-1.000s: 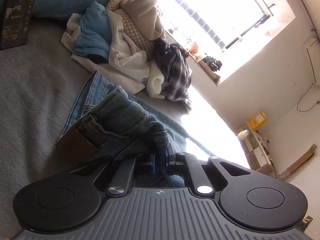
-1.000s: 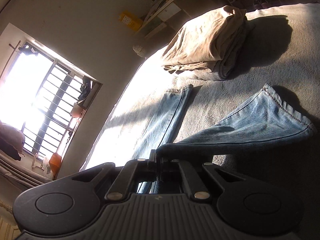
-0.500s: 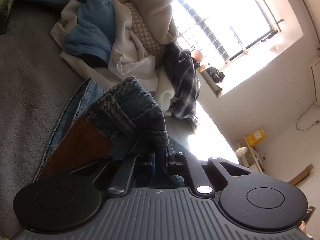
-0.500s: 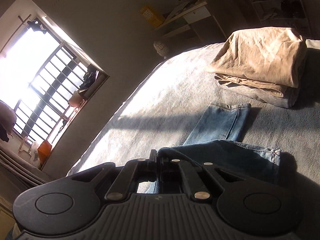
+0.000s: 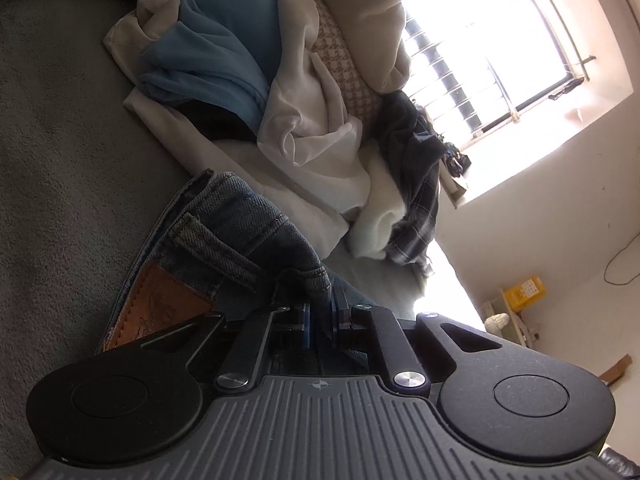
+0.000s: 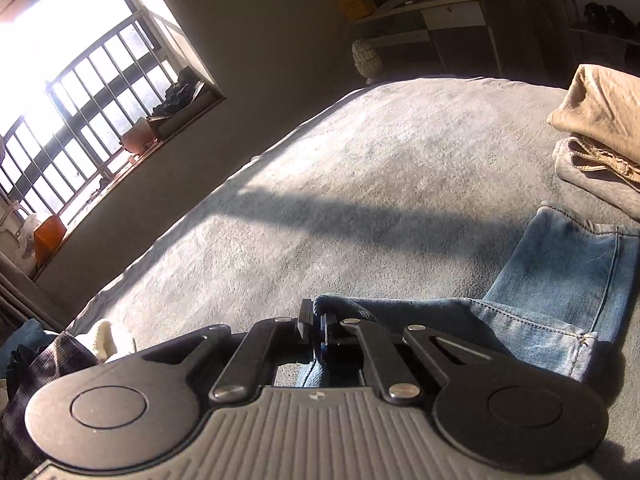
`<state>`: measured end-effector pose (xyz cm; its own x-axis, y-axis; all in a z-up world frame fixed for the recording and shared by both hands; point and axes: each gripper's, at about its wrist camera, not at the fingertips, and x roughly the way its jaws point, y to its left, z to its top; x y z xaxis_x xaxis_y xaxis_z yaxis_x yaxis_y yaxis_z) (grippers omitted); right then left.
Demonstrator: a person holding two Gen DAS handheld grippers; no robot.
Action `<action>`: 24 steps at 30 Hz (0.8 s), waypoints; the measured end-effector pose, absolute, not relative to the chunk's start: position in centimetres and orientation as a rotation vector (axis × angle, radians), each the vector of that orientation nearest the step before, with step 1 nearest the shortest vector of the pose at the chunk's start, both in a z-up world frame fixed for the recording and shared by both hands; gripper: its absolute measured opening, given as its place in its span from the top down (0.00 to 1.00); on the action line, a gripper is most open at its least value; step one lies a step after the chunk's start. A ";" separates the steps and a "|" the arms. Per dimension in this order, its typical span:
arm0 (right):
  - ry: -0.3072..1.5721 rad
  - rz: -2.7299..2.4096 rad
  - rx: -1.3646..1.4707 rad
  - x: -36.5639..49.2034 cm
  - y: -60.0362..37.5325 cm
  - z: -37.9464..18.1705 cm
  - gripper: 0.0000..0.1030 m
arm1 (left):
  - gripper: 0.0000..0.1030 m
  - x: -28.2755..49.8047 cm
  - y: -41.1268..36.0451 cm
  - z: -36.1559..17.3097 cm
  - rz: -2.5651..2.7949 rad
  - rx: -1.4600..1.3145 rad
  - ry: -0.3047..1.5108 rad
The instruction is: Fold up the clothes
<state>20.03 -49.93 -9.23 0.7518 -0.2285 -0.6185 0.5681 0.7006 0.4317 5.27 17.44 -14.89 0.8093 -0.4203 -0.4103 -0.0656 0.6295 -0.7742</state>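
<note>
Hand-held gripper on the left [image 5: 320, 312] is pinching a bunched fold of the jeans [image 5: 248, 232] at the waistband, its jaws closed tight on thick denim just beside the brown leather patch [image 5: 160, 304]. On the other side, the right hand-held gripper [image 6: 316, 328] is likewise clamping down on a folded edge of the jeans [image 6: 560, 280], with one leg hem lying flat on the bed [image 6: 360, 184] to its right.

So the jeans are being held at two places, partly raised at the grips and partly resting on the grey bed cover, between the loose pile of clothes [image 5: 256, 80] near the window and the folded stack of clothes [image 6: 600, 128] at the far side.

Denim like this is looking heavy and fairly stiff for cloth: it is holding a rounded ridge where it bends instead of collapsing, and it is likely dragging on the fuzzy cover rather than sliding. The seams and waistband are the firmest parts, thick with several layers, so they are giving the jaws something solid to bite; a single thin layer mid-leg would probably slip or stretch. Taking hold at the waistband and at a doubled edge, as both grips are doing, seems the sound choice, keeping the weight shared so the fold is staying even.
</note>
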 end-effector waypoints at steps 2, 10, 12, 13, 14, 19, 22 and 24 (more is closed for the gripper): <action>0.628 -0.447 0.691 21.1 -50.0 -10.9 0.96 | 0.90 5.8 17.7 -15.2 -0.223 -0.913 0.623; 0.775 -0.397 0.806 19.7 -48.9 -13.9 0.56 | 0.76 6.3 19.9 -16.5 -0.224 -1.244 0.554; 0.790 -0.386 0.798 18.4 -48.5 -13.7 0.55 | 0.70 6.3 20.8 -17.0 -0.201 -1.345 0.505; 0.795 -0.388 0.801 17.4 -48.4 -13.6 0.55 | 0.70 6.3 21.3 -17.2 -0.179 -1.376 0.495; 0.797 -0.392 0.807 16.5 -48.3 -13.4 0.55 | 0.70 6.2 21.6 -17.2 -0.162 -1.386 0.490; 0.718 -0.389 0.874 10.2 -48.8 -11.8 0.54 | 0.68 4.6 21.7 -15.6 -0.149 -1.313 0.490; 0.652 -0.366 0.935 6.3 -49.4 -10.8 0.54 | 0.66 3.3 21.4 -14.2 -0.173 -1.234 0.515; 0.631 -0.338 0.985 4.1 -49.5 -10.6 0.53 | 0.65 2.0 21.0 -13.5 -0.198 -1.167 0.553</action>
